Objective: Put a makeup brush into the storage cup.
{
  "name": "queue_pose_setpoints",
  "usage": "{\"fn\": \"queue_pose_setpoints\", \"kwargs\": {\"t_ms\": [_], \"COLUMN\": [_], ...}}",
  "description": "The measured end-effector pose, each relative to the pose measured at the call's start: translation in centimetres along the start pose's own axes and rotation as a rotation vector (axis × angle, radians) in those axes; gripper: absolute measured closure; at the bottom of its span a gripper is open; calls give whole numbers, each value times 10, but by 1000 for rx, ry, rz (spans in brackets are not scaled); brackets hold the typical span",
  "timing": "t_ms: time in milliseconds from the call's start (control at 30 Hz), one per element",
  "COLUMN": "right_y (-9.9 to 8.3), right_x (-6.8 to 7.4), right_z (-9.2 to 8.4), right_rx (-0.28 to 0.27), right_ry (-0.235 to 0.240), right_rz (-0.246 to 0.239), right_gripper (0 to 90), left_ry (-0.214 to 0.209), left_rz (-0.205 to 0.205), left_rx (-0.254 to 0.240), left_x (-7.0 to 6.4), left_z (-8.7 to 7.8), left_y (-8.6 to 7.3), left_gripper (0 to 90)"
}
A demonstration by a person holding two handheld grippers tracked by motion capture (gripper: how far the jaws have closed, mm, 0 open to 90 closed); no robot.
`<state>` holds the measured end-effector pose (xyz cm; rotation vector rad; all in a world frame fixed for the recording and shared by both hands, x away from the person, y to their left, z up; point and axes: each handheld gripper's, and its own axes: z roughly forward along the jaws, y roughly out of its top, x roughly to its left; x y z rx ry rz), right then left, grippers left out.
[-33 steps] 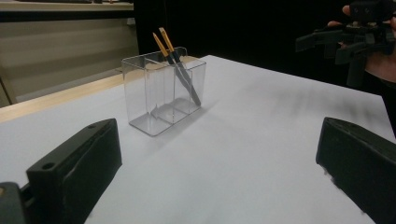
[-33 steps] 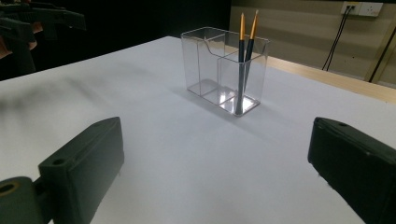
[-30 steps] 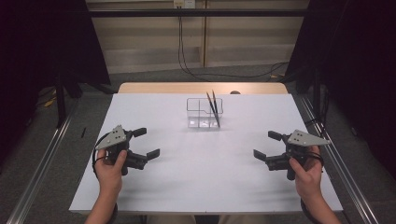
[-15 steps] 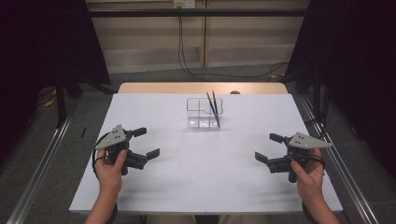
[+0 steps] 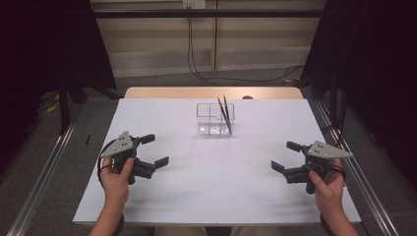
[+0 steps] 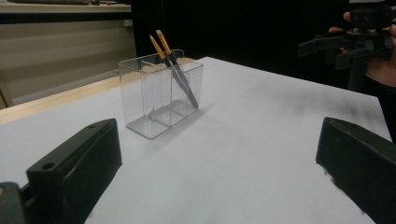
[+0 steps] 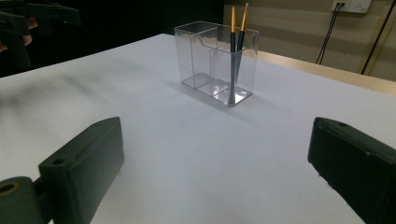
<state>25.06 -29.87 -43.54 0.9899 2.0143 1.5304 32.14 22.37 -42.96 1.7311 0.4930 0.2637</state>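
Observation:
A clear acrylic holder (image 5: 209, 119) with several compartments stands at the table's far middle. Two dark pens with orange tips (image 5: 224, 114) lean in its right end compartment. My left gripper (image 5: 155, 150) stands open over the white table at the near left, well short of the holder, with nothing between its jaws. At the near right my right gripper (image 5: 285, 156) is open too and holds nothing. The left gripper view has the holder (image 6: 161, 95) and pens (image 6: 175, 70) ahead, with the right gripper (image 6: 348, 44) far off. The right gripper view faces the holder (image 7: 205, 56) and pens (image 7: 236, 51).
A white sheet (image 5: 211, 187) covers the table, and a strip of bare wood (image 5: 162, 93) shows at its far edge. Metal rails (image 5: 46, 172) run along both sides. Cables (image 5: 196, 59) hang down the back wall. Dark curtains flank the table.
My right gripper has drifted slightly toward the near right edge. The left gripper, the holder and the pens have stayed put.

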Motion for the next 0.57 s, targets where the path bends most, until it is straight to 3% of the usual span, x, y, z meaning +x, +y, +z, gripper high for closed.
{"fn": "queue_pose_setpoints", "kwargs": {"t_ms": [567], "right_y": [-5], "right_x": [1], "right_z": [-6], "right_rx": [13], "right_ry": [-8], "right_rz": [-11], "right_gripper": [33], "left_ry": [-1], "left_rz": [0], "left_rx": [-3], "left_x": [1], "left_z": [0], "left_y": [1], "left_gripper": [1]}}
